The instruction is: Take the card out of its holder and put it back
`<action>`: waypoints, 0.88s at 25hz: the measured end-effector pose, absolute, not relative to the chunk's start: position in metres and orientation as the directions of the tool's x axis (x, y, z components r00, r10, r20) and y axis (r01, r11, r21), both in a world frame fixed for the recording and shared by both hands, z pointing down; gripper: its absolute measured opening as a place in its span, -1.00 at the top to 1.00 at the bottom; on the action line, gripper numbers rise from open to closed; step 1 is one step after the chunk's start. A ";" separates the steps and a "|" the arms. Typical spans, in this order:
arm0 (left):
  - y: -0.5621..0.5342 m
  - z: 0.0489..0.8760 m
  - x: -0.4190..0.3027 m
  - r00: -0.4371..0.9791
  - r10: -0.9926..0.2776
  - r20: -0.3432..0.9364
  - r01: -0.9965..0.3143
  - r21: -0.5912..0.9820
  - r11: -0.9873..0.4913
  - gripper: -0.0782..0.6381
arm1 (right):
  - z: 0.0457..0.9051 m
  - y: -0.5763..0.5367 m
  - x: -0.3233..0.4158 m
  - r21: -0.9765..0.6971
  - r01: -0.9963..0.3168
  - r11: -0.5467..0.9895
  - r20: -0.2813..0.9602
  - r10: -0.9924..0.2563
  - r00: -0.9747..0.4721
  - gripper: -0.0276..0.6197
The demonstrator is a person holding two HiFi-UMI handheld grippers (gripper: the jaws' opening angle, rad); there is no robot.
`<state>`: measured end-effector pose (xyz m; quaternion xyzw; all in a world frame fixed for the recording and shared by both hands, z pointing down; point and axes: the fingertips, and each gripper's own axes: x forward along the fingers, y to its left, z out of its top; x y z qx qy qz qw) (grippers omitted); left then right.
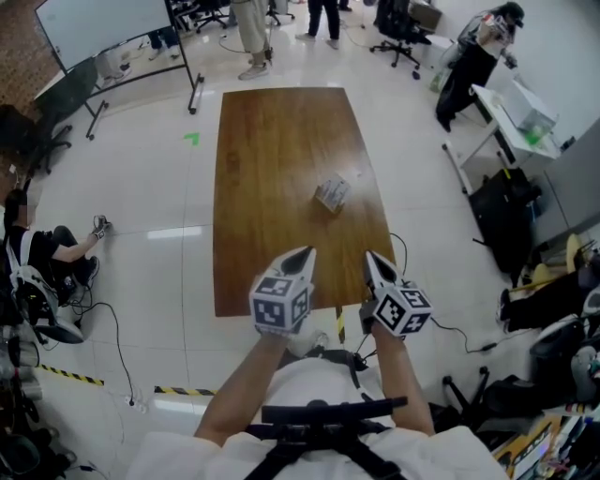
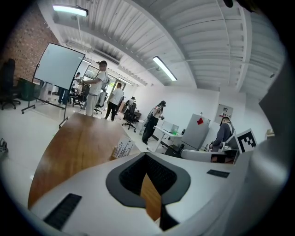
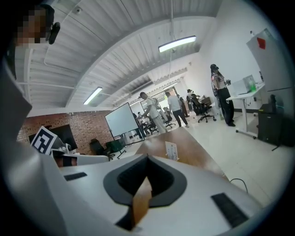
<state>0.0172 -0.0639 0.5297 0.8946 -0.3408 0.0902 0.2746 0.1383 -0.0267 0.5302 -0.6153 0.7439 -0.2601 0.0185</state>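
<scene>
The person stands at the near short end of the table [image 1: 272, 159] with 2 grippers held side by side, both pointing along the table top. The left gripper [image 1: 302, 253] noses over the table's near edge. Its jaws are closed tip to tip, with nothing between them and only a sliver of wood showing through the gap behind the tips. The right gripper [image 1: 373, 258] sits by the table's near right corner, its jaws likewise pressed together and empty.

The card [image 3: 172, 149] stands upright in its holder [image 1: 332, 194], right of the table's middle and well apart from both grippers. Neither gripper touches it.

Off the table's far left corner stands a whiteboard [image 1: 103, 28]. A person [image 1: 42, 253] sits on the floor to the table's left.
</scene>
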 end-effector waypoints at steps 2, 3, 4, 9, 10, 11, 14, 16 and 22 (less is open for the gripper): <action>-0.066 0.524 0.021 0.758 -0.553 0.347 -0.653 0.410 -0.637 0.79 | 0.528 -0.029 0.139 -0.409 -0.905 0.116 0.290 -0.924 -0.249 0.91; -0.067 0.520 0.023 0.761 -0.548 0.349 -0.649 0.391 -0.653 0.79 | 0.527 -0.030 0.139 -0.408 -0.905 0.121 0.289 -0.923 -0.254 0.91; -0.067 0.517 0.024 0.763 -0.543 0.351 -0.646 0.370 -0.667 0.79 | 0.525 -0.031 0.139 -0.408 -0.904 0.127 0.288 -0.922 -0.259 0.91; -0.071 0.506 0.022 0.756 -0.551 0.354 -0.653 0.345 -0.675 0.79 | 0.518 -0.034 0.135 -0.402 -0.904 0.147 0.278 -0.921 -0.273 0.91; -0.070 0.507 0.022 0.754 -0.553 0.356 -0.655 0.345 -0.672 0.79 | 0.517 -0.034 0.136 -0.400 -0.904 0.150 0.277 -0.921 -0.275 0.91; -0.069 0.508 0.022 0.752 -0.554 0.357 -0.657 0.347 -0.669 0.79 | 0.517 -0.034 0.136 -0.399 -0.904 0.152 0.276 -0.921 -0.276 0.91; -0.065 0.512 0.019 0.748 -0.557 0.359 -0.662 0.359 -0.657 0.79 | 0.516 -0.033 0.136 -0.402 -0.903 0.151 0.274 -0.921 -0.276 0.91; -0.066 0.514 0.015 0.744 -0.562 0.362 -0.668 0.368 -0.647 0.79 | 0.516 -0.035 0.135 -0.400 -0.904 0.151 0.274 -0.922 -0.275 0.91; -0.070 0.517 0.011 0.739 -0.569 0.360 -0.673 0.389 -0.629 0.79 | 0.516 -0.039 0.135 -0.398 -0.905 0.149 0.274 -0.922 -0.272 0.91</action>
